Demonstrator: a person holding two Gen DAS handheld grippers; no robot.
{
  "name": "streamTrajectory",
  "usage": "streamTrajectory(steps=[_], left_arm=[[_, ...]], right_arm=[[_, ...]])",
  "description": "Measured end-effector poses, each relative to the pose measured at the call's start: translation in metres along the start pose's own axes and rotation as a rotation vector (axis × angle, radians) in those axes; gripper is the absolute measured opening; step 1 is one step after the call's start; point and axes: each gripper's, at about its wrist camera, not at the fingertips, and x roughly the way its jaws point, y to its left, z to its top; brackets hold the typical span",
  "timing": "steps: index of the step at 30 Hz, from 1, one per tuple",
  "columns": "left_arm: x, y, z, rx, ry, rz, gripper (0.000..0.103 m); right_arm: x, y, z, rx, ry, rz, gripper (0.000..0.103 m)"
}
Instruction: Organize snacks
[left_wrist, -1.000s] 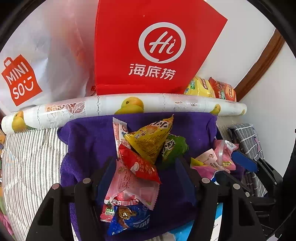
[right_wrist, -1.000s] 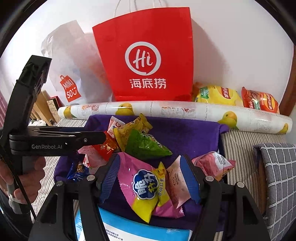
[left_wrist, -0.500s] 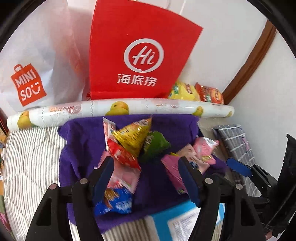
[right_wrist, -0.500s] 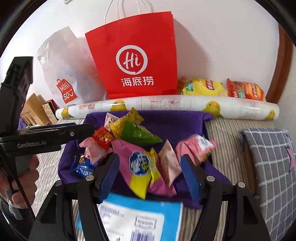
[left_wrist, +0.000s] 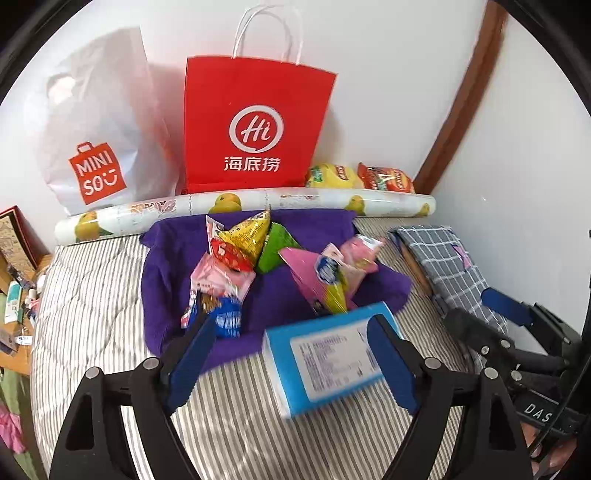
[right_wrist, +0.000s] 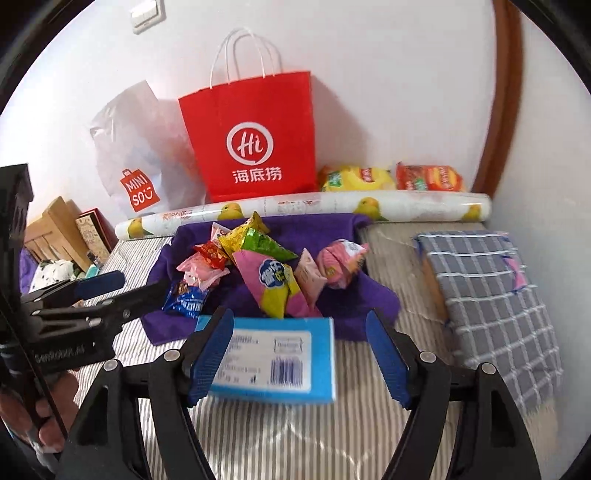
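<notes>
While hovering above the striped bedding (left_wrist: 92, 314), left gripper (left_wrist: 291, 354) and right gripper (right_wrist: 299, 354) both spread wide, gripping nothing. Snack packets (right_wrist: 258, 266) heaped on purple towel (right_wrist: 343, 229); blue box (right_wrist: 273, 358) just beside it. Red paper bag (left_wrist: 255, 122) upright behind, contents hidden.

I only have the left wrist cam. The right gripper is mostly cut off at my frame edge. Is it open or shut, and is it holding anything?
Observer: Open. The right gripper has its fingers spread and nothing clamped. The blue box lies on the striped bedding just ahead of it.
Operator: The box label is blurred for me. Any detail?
Observer: There's a barcode at the label's lower right.
Operator: Anything past my left edge?
Observer: A wooden crate stands by the wall.
</notes>
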Motion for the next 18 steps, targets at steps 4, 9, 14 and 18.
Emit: streamTrajectory(steps=[4,9,14,18], left_arm=[[-0.029,-0.009,-0.017,0.001,-0.019,0.000,0.088],[-0.063,-0.014,-0.034,-0.018,-0.059,0.001,0.091],[-0.093,-0.028,-0.051,0.005,-0.097,0.031,0.098],[-0.110,-0.038,-0.060,0.026,-0.127,0.058,0.098]], right_arm=[[-0.039,0.005,-0.014,0.006,-0.051,-0.029,0.087],[-0.077,0.009,-0.031,0.020,-0.083,-0.053,0.096],[-0.096,0.005,-0.049,0.066,-0.055,-0.048,0.096],[-0.112,0.006,-0.060,0.061,-0.069,-0.050,0.096]])
